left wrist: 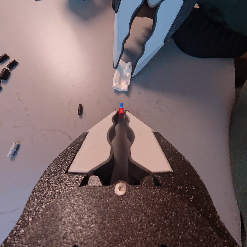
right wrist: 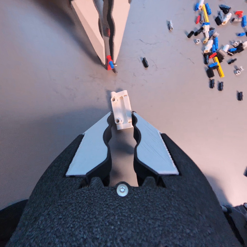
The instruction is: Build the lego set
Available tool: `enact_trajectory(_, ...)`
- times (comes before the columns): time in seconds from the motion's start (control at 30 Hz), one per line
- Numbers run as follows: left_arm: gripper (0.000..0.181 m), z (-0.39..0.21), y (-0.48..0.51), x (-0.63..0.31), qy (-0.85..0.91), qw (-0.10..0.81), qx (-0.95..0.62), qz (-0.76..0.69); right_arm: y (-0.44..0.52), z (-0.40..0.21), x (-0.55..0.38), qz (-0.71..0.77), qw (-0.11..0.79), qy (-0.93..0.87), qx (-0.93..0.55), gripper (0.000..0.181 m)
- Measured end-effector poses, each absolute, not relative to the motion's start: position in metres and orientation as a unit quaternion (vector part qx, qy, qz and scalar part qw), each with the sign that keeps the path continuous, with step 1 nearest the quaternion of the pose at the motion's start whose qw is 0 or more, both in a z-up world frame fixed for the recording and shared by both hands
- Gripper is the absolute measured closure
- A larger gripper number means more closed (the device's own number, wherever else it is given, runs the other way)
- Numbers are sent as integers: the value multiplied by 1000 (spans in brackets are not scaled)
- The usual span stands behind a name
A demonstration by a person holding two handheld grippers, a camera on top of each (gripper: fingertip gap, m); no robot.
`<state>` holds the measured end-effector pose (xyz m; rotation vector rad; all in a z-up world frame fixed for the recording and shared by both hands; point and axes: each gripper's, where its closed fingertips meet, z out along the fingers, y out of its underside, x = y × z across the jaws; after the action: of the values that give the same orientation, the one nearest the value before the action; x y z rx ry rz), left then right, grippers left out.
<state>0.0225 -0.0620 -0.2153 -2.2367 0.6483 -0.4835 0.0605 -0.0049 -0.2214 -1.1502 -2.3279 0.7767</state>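
Note:
My left gripper (left wrist: 119, 111) is shut on a small red piece with a blue pin (left wrist: 121, 111) sticking out of its front. It also shows in the right wrist view (right wrist: 109, 63), tips down near the table. My right gripper (right wrist: 121, 113) is shut on a white panel piece (right wrist: 121, 109) with two pin holes along one edge. The same white piece (left wrist: 121, 78) shows in the left wrist view, held between the right gripper's fingertips (left wrist: 124, 69) and pointing at the red and blue piece a short gap away.
A pile of loose blue, black, white, yellow and red pieces (right wrist: 219, 40) lies at the right of the grey table (right wrist: 53, 66). A single black pin (left wrist: 80, 109) lies left of my left gripper, near several black pieces (left wrist: 5, 66) and a grey connector (left wrist: 13, 149). The table edge (left wrist: 235, 120) runs along the right. My hands' fingertips stand some 8 cm from each other. From the left gripper's tips to the grey connector (left wrist: 13, 149) is close to 15 cm. My right wrist view (right wrist: 170, 25) looks at it from another angle.

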Motion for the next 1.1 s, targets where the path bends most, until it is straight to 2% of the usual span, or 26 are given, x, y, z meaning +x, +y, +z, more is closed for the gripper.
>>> enact_trajectory(0.2,166,-214,-63,18,255,374,-872,-186,9,-222,60,279,226,-827,-433,154)
enact_trajectory(0.43,159,-196,-57,11,250,423,-852,-180,9,-223,59,295,217,-817,-445,156)
enact_trajectory(0.53,158,-192,-56,16,273,444,-838,-162,3,-219,60,328,192,-804,-457,156)
enact_trajectory(0.77,149,-165,-59,45,365,530,-758,-103,-37,-180,64,515,76,-727,-449,156)
enact_trajectory(0.83,151,-163,-62,51,384,535,-747,-93,-48,-176,65,538,50,-719,-438,156)
enact_trajectory(0.93,167,-164,-66,53,397,535,-741,-85,-59,-169,69,564,19,-709,-424,156)
enact_trajectory(0.97,168,-164,-66,53,394,531,-745,-93,-60,-168,69,565,15,-709,-422,156)
enact_trajectory(1.0,168,-165,-66,52,384,522,-754,-105,-59,-168,68,566,18,-706,-424,157)
enact_trajectory(1.07,174,-164,-64,48,340,511,-774,-154,-51,-165,59,566,55,-698,-434,169)
enact_trajectory(1.1,174,-165,-62,45,312,500,-788,-179,-47,-160,55,570,82,-693,-434,165)
